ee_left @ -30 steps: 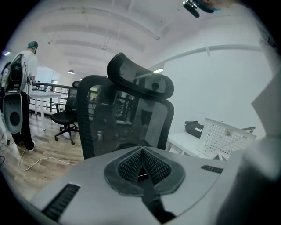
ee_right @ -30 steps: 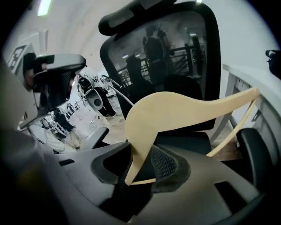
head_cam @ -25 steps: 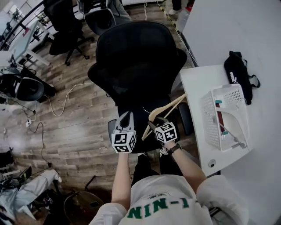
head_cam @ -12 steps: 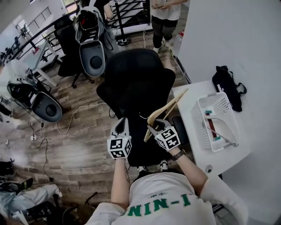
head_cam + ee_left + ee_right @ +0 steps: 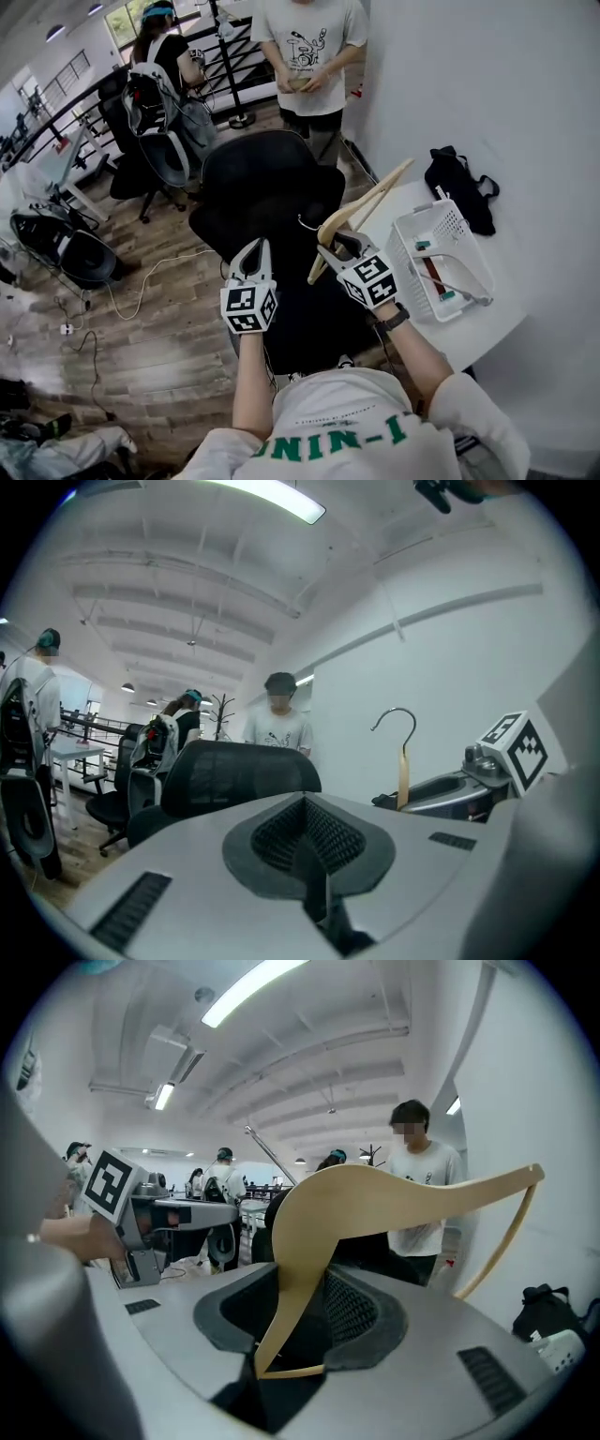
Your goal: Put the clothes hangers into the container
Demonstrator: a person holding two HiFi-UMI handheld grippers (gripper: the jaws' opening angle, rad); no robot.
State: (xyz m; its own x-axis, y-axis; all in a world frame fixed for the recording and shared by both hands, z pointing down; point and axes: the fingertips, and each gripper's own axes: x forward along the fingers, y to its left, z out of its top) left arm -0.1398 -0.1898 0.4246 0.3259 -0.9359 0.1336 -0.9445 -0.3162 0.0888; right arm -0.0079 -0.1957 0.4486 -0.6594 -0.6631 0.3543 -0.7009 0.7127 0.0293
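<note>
My right tongs are pinching the lower corner of a wooden hanger; the shoulder and the thin bar both pass between the jaws. The hanger is in the air, to the left of the container and not yet over its rim. The long arm of the hanger points up toward the container's far end. My left tongs are pressed together with nothing in them, farther left of the container, above the black chair.

The container stands on the white worktop. Inside it lies something with a metal bar and red and teal parts, I think a clip hanger. So I judge that one piece is already in, and this wooden one remains to be carried over and lowered in.
</note>
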